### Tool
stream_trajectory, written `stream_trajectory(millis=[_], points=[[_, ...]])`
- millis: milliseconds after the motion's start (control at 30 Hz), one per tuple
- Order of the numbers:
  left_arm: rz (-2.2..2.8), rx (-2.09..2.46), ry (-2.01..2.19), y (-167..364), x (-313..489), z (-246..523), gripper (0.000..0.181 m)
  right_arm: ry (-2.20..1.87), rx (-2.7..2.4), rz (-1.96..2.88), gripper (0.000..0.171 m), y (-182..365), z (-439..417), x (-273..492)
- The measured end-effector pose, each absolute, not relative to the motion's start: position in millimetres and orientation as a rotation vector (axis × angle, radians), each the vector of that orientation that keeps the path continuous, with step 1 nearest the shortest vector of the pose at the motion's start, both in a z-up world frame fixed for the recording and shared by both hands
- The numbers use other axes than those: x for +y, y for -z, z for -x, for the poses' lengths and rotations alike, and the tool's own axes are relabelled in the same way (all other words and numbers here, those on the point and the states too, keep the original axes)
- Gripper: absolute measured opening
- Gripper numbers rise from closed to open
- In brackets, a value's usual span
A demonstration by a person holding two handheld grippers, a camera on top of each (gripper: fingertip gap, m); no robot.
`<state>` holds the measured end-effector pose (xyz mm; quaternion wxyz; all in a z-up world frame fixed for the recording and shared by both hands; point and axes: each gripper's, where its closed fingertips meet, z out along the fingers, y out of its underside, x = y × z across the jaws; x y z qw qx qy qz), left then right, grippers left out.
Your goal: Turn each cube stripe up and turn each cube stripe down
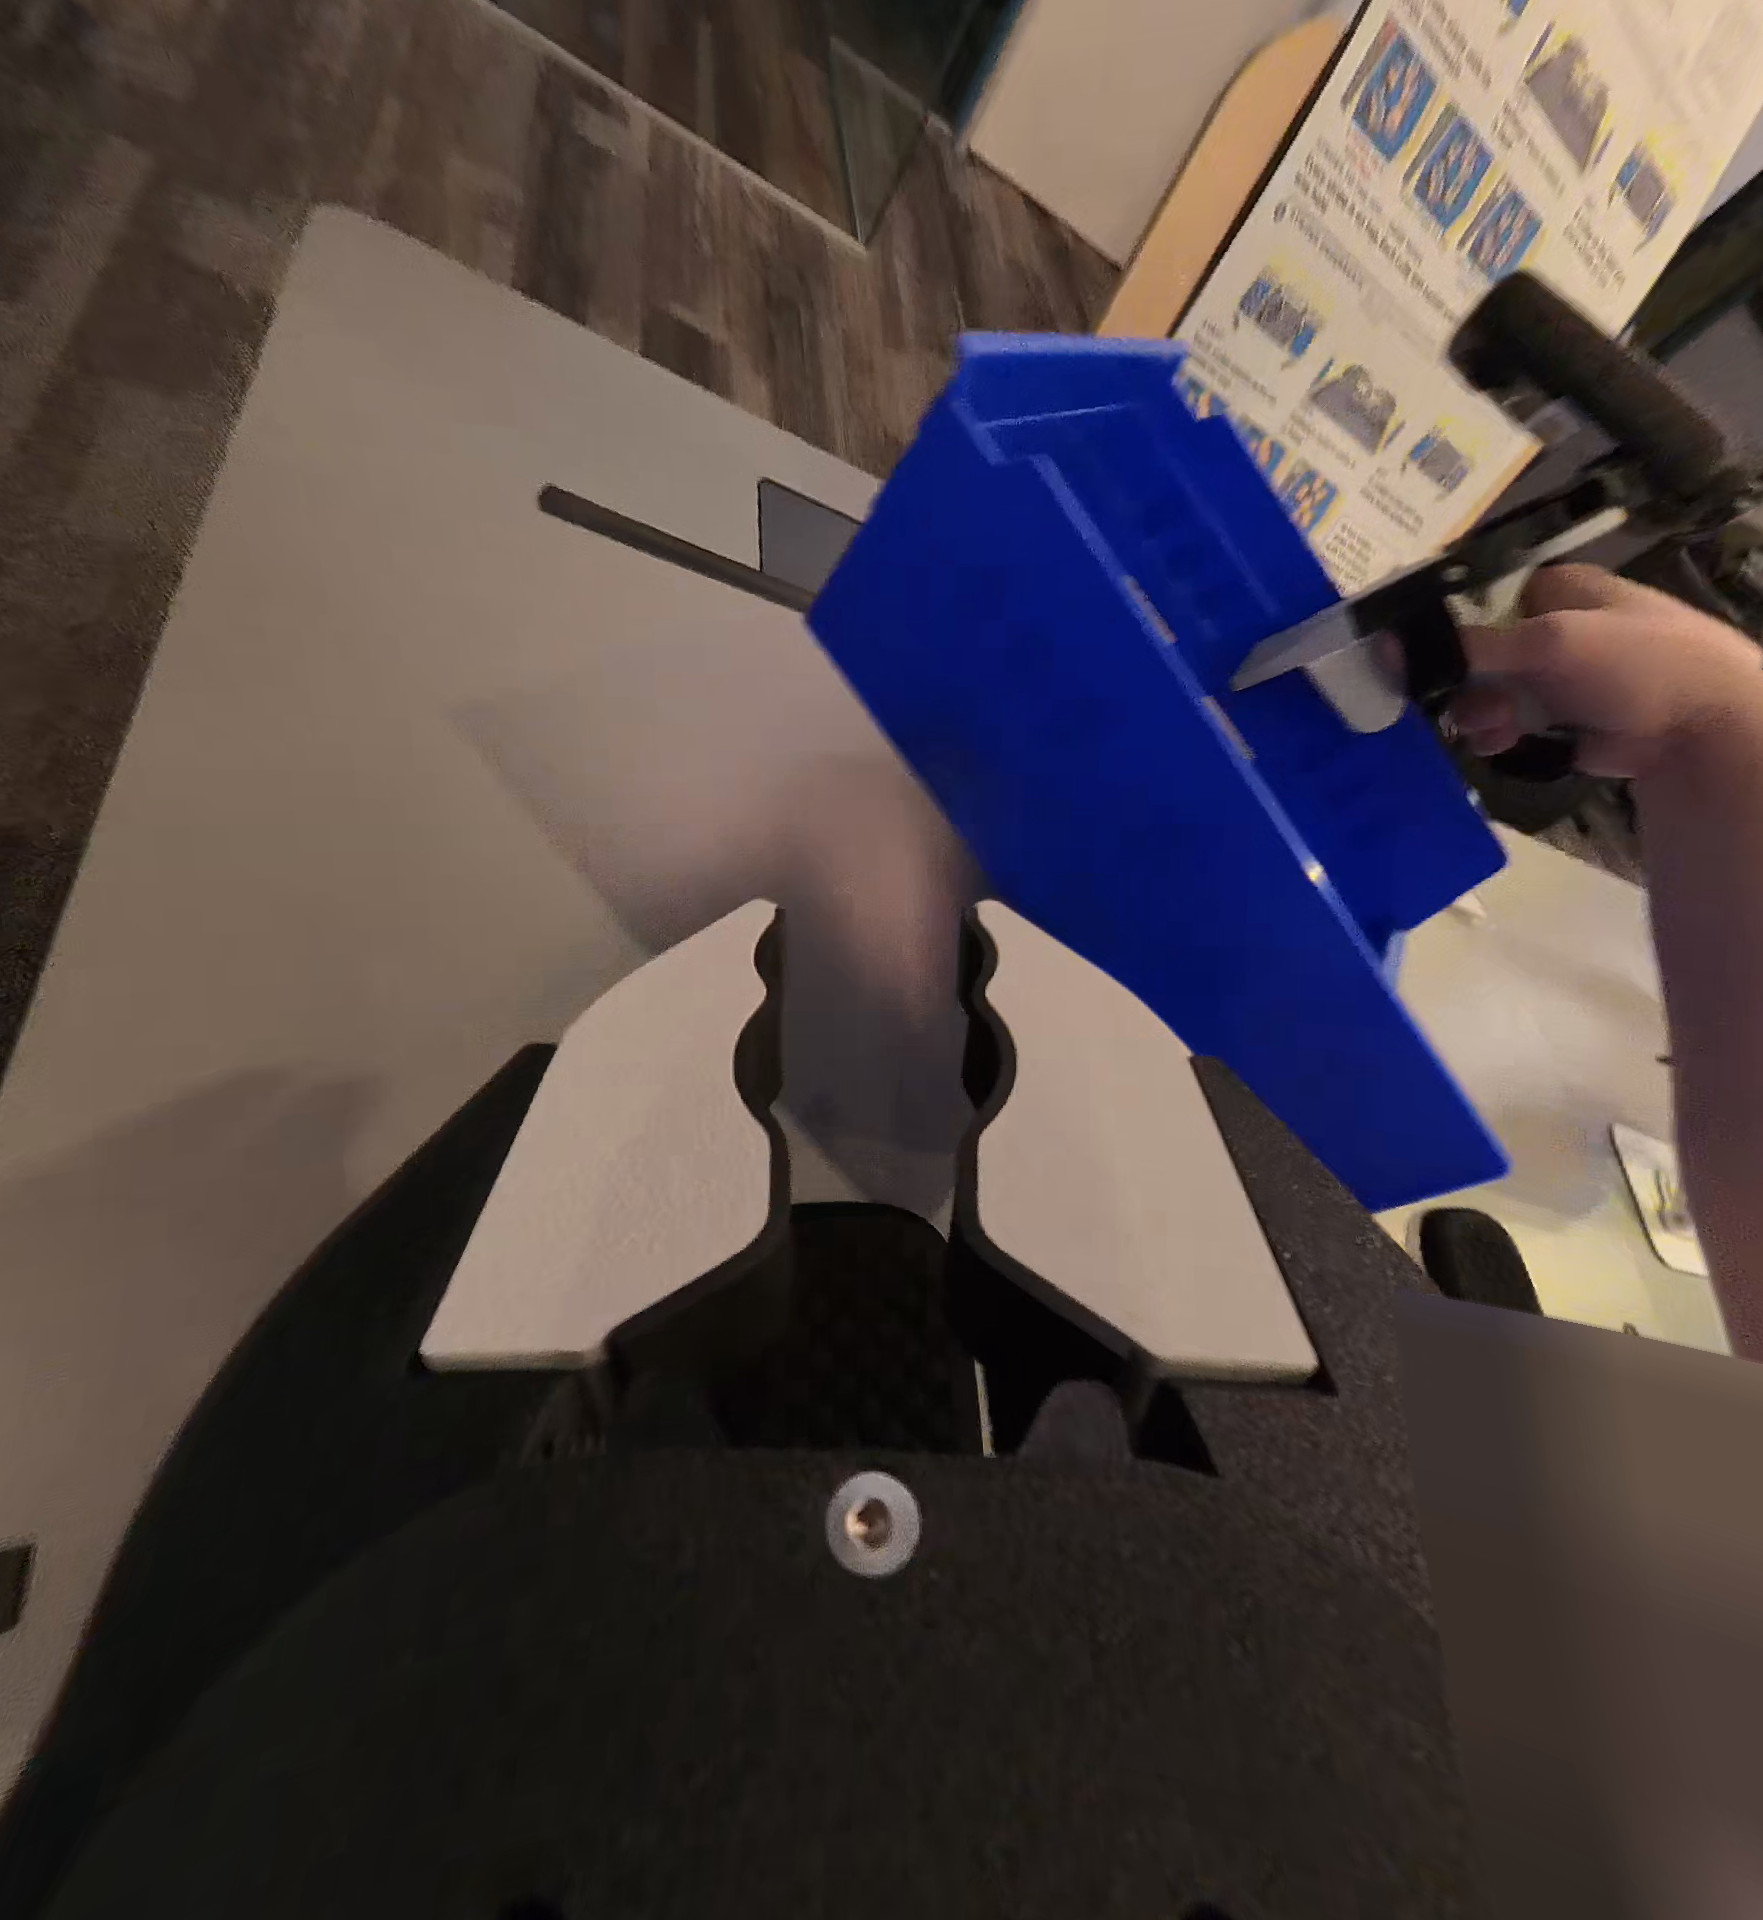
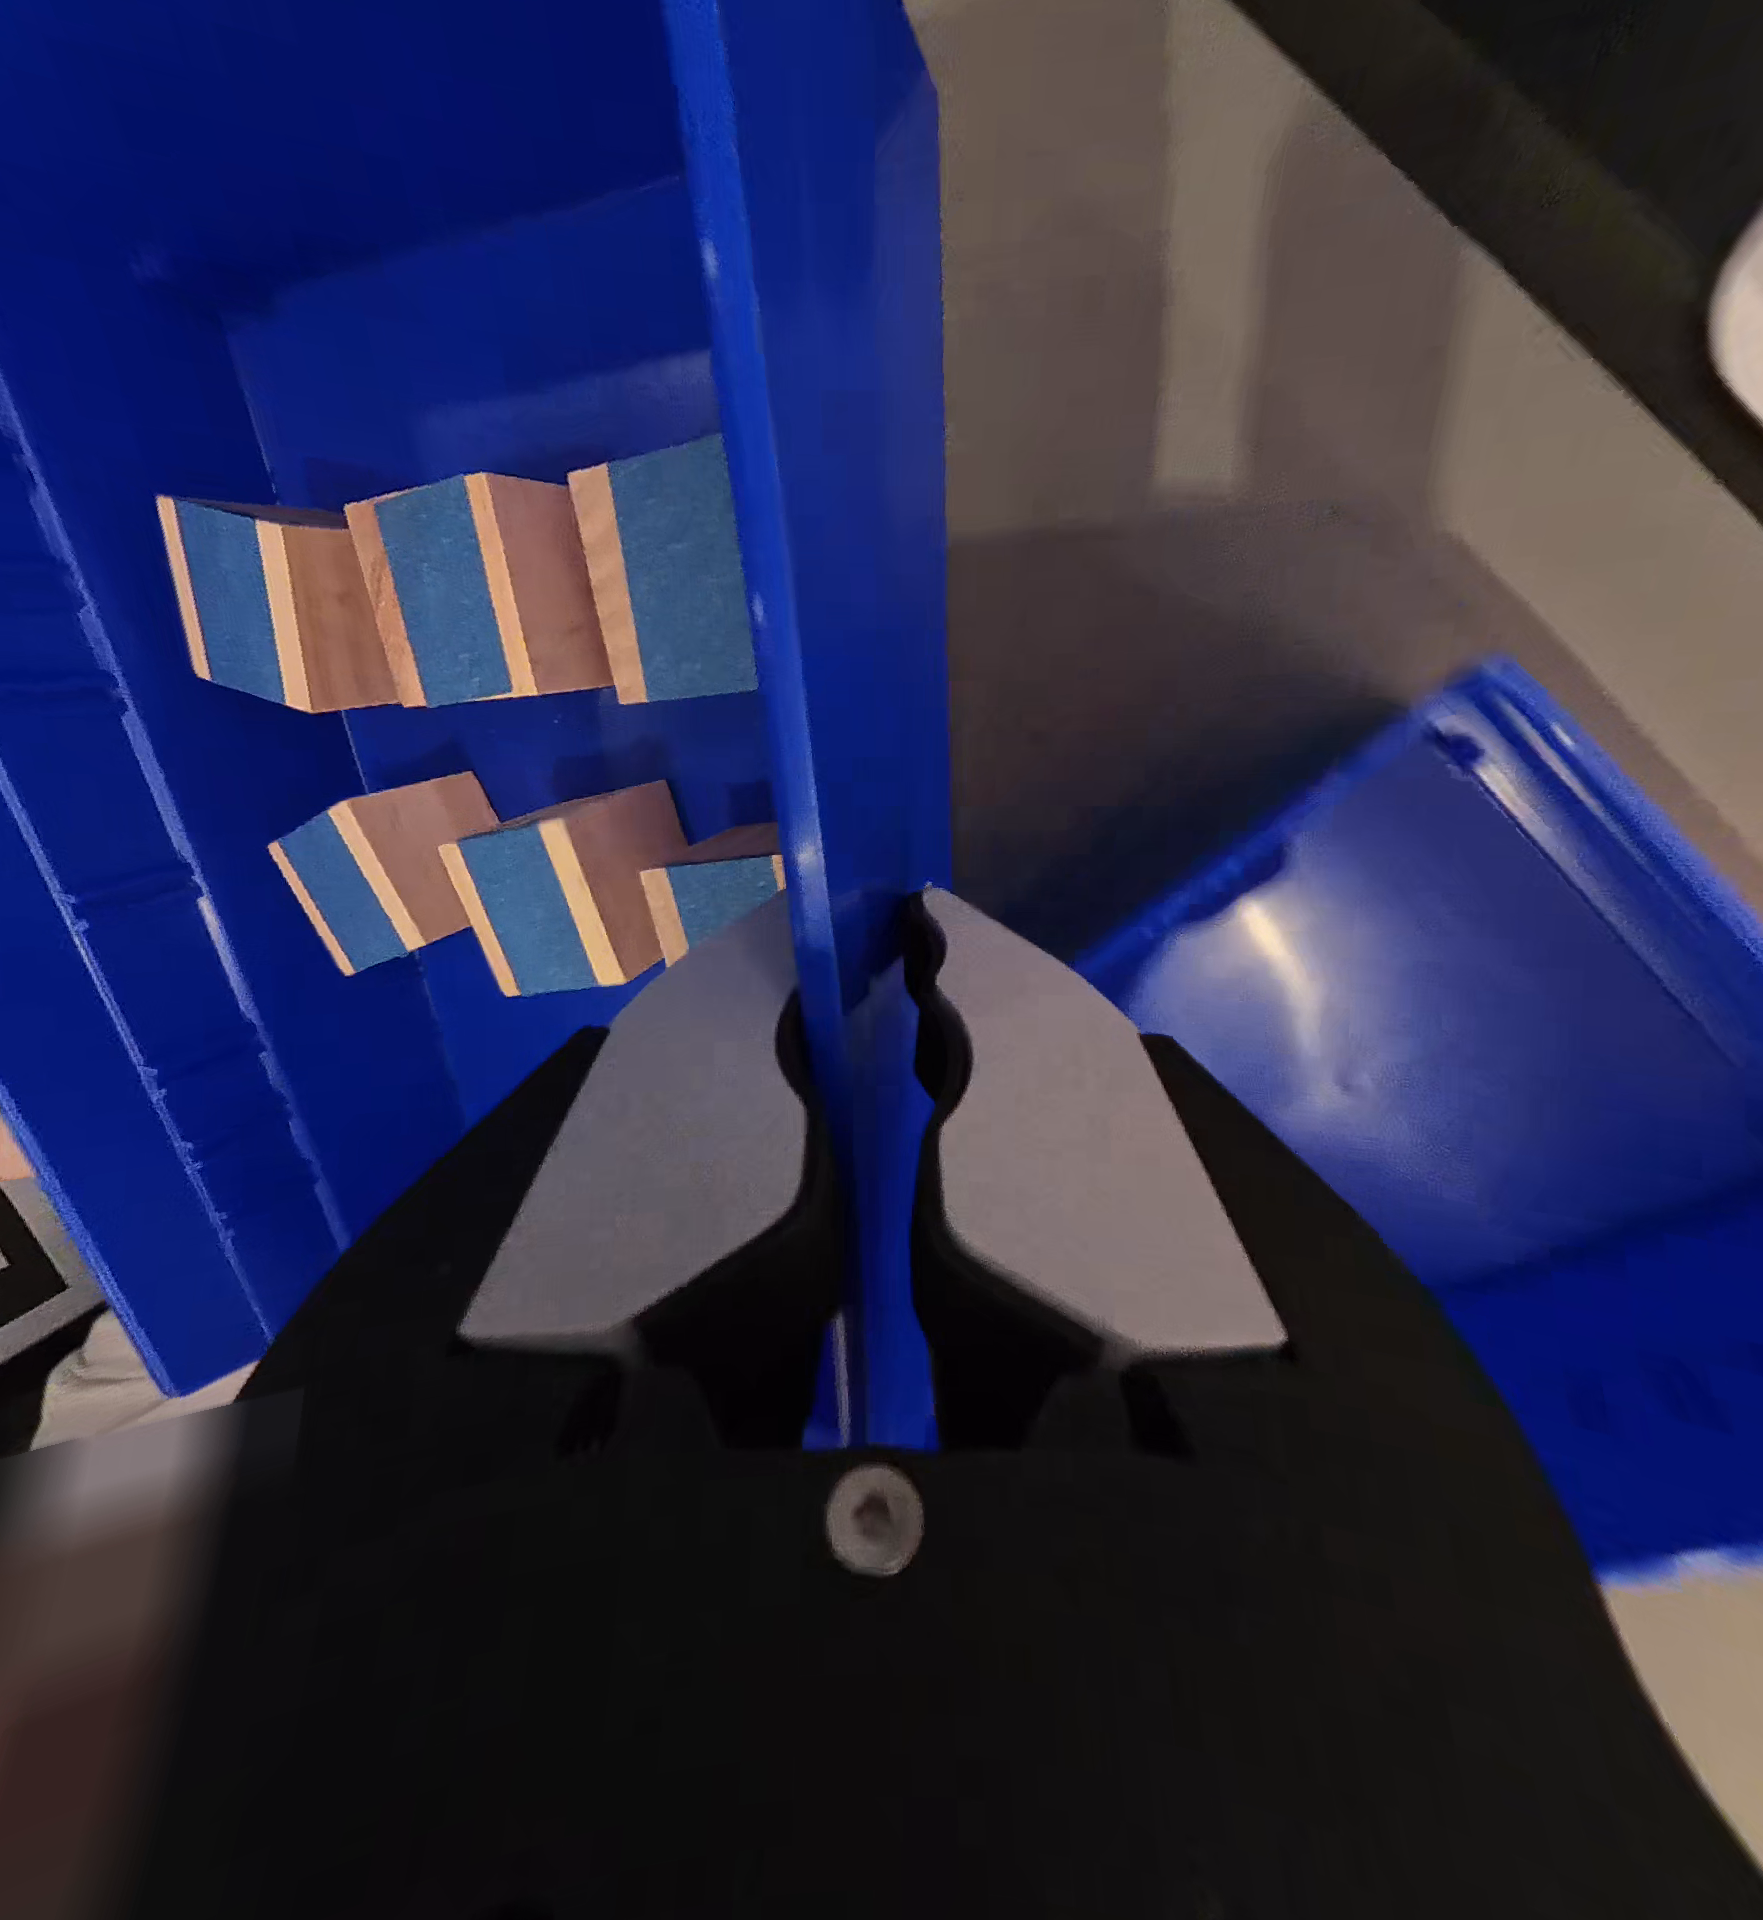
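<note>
A: Where are the cubes?
B: Right wrist view, left of centre: six small wooden cubes with blue stripe faces, two rows of three, inside the blue corrugated-plastic tray. Tray's lifted off the grey table and tilted.
A: Grippers?
B: Right gripper is closed down on the tray's thin side wall, wall running straight up between the jaws. Left gripper holds nothing, jaws a modest gap apart, hanging over bare table in the lower middle of its view.
A: Handling?
B: Judgement: cubes are light, rigid, with flat faces. Pinch two opposite plain wood sides, leave the stripe face clear. Tray is light but flexy; a one-wall grip lets it sag or swing.
A: Orientation?
B: Stripe faces all point at the right camera. Stripes run roughly top to bottom of frame. Tray's long axis runs upper left to lower right in the left view.
A: Anything else?
B: Second blue plastic bin lies at lower right. Empty, as far as shown.
</note>
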<state>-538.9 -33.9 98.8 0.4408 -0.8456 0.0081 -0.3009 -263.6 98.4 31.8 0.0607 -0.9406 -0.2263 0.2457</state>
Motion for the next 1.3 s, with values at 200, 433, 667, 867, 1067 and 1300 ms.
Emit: stream_trajectory(millis=[200, 433, 667, 867, 1067, 1300], points=[[1.978, 0.006, 0.723, -117, -57, 553, 0.032, -0.735, -0.735, 2.883, 0.010, 10, 339, 113], [2.075, 0.175, 0.758, -106, -54, 524, 0.034, -0.708, -0.624, 2.920, 0.011, 74, 369, 126], [2.088, 0.340, 0.749, -110, -54, 490, 0.035, -0.651, -0.614, 2.922, 0.014, 107, 364, 129], [2.106, 0.433, 0.711, -109, -60, 472, 0.038, -0.811, -0.686, 2.651, 0.016, 72, 364, 137], [2.032, 0.596, 0.767, -121, -71, 445, 0.031, -0.355, -0.723, 2.301, 0.052, -32, 246, 101], [1.497, 0.635, 0.639, -205, -90, 423, 0.018, -0.031, -0.179, 2.540, 0.075, 19, 39, 33]])
